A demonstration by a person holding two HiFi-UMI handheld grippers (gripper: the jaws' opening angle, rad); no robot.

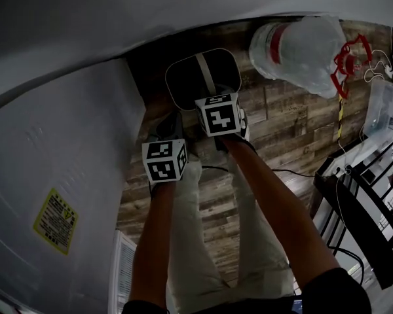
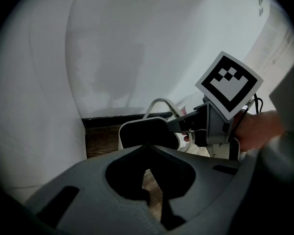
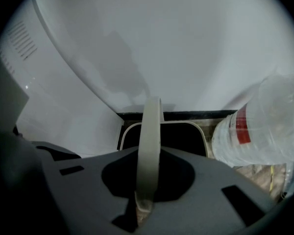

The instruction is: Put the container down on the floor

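Container [image 1: 187, 77] gripped by its handle at the wall's foot

Handle [image 3: 150, 141], a pale upright band, runs straight between the jaws of the right gripper [image 3: 144, 199], which are clamped on it. The container is a dark, open bin with a light rim. In the head view it sits at 12 o'clock from the right gripper's marker cube, low over the wooden floor [image 1: 275, 129] and close against the dark baseboard. No view shows whether its base touches the boards.

The left gripper [image 2: 152, 192] lies at 7 o'clock from the right one in the head view. Its jaws stand a narrow gap apart with only floor showing between them, so it grasps nothing. Its own view looks toward the container at 12 o'clock and the right gripper at 2 o'clock.

A large clear water bottle [image 1: 301, 48] with a red band lies on the floor at 3 o'clock from the container. A white appliance [image 1: 65, 149] with a yellow sticker [image 1: 56, 220] fills the 9 o'clock side.
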